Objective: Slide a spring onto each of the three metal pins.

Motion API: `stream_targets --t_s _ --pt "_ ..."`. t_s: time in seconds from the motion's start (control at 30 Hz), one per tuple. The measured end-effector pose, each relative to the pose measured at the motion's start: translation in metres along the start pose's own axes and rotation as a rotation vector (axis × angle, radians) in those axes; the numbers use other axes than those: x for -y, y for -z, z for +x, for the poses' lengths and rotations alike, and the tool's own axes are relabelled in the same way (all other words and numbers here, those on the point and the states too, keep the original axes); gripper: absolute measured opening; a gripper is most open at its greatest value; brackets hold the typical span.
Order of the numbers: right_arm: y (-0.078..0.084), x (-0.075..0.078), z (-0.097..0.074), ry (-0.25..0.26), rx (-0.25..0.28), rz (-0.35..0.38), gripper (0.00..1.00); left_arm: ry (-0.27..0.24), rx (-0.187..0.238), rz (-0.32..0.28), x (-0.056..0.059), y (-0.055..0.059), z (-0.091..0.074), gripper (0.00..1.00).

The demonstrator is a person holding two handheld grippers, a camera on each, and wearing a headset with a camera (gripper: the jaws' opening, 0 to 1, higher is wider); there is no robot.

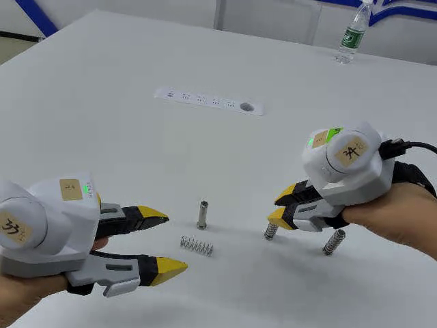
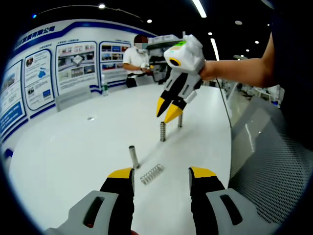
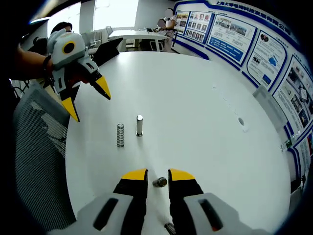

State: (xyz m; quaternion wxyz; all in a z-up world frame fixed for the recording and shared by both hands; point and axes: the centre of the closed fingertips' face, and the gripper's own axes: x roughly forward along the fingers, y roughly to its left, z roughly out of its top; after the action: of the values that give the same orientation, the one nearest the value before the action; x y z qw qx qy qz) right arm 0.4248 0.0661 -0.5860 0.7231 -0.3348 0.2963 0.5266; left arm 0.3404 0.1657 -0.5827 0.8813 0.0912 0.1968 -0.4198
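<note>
head view: above, forward-down, near | left gripper view: low behind own fingertips [image 2: 120, 174], facing right gripper [image 2: 165, 115] | right gripper view: opposite | shared: bare pin [image 1: 202, 214], spring [image 1: 196, 245] ahead of fingertips

Long white ceiling strip lights [image 2: 199, 7] are washing the smooth white tabletop [image 1: 102, 102] evenly, throwing only faint, soft shadows. A bright window [image 3: 115, 12] is blowing out; fisheye edges are bending straight lines.
</note>
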Motion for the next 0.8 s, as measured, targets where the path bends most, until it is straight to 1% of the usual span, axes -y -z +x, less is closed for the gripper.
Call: stream_targets --t_s 0.1,0.2,0.3,0.53,0.8 --pt "-0.01 -0.007 0.001 -0.007 0.012 -0.025 0.18 -0.001 0.003 0.004 0.0 -0.002 -0.001 0.46" --pt "-0.018 -0.019 0.007 -0.029 0.018 -0.047 0.18 -0.003 0.003 0.009 0.0 -0.002 -0.003 0.46" --pt "-0.021 -0.03 0.016 -0.058 0.016 -0.056 0.18 -0.008 0.002 0.011 -0.001 -0.002 -0.005 0.46" --pt "-0.024 -0.05 0.036 -0.116 0.004 -0.068 0.17 -0.015 0.0 0.014 -0.002 -0.001 -0.009 0.46" --pt "-0.023 -0.065 0.055 -0.166 -0.006 -0.061 0.17 -0.018 -0.007 0.015 -0.002 0.0 -0.009 0.46"
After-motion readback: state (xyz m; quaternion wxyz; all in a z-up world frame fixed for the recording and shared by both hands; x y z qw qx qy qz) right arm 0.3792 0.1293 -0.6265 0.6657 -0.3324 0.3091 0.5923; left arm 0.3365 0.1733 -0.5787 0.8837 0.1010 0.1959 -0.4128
